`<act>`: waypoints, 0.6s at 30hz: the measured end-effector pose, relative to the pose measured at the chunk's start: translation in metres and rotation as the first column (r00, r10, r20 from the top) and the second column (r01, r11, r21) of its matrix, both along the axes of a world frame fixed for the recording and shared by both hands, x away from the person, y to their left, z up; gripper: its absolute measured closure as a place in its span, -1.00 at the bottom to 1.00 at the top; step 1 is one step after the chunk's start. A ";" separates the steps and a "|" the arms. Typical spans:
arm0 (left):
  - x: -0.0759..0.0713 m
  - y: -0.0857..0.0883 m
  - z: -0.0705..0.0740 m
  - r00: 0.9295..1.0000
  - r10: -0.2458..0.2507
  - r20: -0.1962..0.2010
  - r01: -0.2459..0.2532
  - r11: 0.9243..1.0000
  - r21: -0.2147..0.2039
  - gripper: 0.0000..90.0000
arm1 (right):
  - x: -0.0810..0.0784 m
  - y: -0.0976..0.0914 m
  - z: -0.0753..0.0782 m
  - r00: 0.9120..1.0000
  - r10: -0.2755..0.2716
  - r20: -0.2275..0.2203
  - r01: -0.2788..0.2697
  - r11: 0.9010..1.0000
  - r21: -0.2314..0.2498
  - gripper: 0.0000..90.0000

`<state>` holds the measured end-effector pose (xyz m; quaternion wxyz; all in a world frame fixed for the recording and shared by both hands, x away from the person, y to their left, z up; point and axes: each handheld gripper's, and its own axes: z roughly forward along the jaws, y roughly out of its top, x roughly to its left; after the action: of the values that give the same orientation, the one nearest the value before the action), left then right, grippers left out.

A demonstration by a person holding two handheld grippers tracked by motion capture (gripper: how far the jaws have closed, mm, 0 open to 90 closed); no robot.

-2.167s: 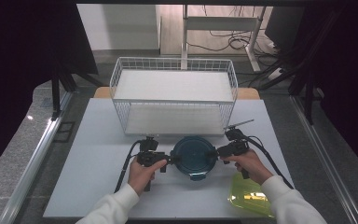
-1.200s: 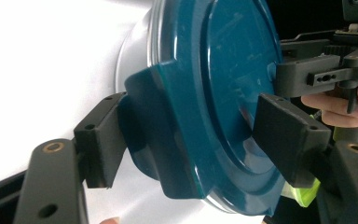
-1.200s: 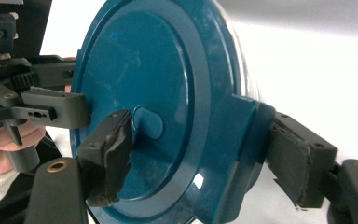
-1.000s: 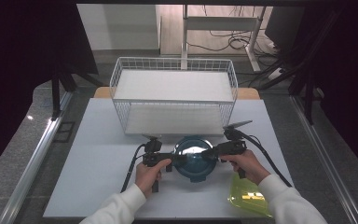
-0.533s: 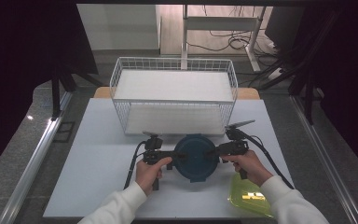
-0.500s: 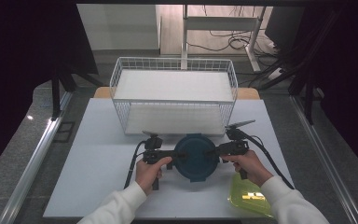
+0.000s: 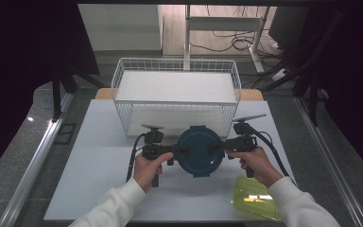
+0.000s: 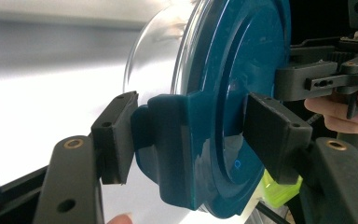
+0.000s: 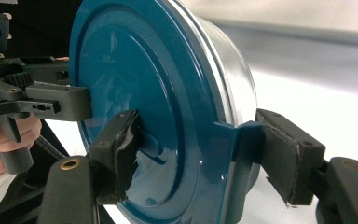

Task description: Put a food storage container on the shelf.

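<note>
A round clear container with a dark teal lid (image 7: 199,150) hangs above the white table, just in front of the wire basket. My left gripper (image 7: 179,151) grips its left side and my right gripper (image 7: 219,147) its right side. In the left gripper view, the pads (image 8: 116,135) clamp the lid's side tab and rim (image 8: 233,93); these jaws have just been closing on it. The right gripper view has my right gripper (image 9: 196,144) shut on the opposite tab of the lid (image 9: 158,93), one pad on the lid's top and one behind the tab.
A white wire basket (image 7: 118,90) stands at the back of the table (image 7: 99,165), close behind the container. A yellow-green translucent box (image 7: 255,198) lies near the front right edge, under the right forearm. Cables trail from both grippers.
Both hands have risen, lifting the container off the table between them. The teal lid now faces the high camera more fully and looks larger.
</note>
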<state>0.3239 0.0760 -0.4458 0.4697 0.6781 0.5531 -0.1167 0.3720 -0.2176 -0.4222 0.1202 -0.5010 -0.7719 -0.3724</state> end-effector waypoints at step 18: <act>0.001 0.011 0.056 0.994 0.012 0.111 -0.012 1.000 0.004 -0.18 | -0.001 0.010 0.058 0.995 -0.004 0.100 0.002 1.000 0.015 -0.29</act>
<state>0.3251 0.0870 -0.3894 0.4987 0.6813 0.5306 -0.0747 0.3707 -0.2071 -0.3640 0.0846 -0.4821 -0.7735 -0.4027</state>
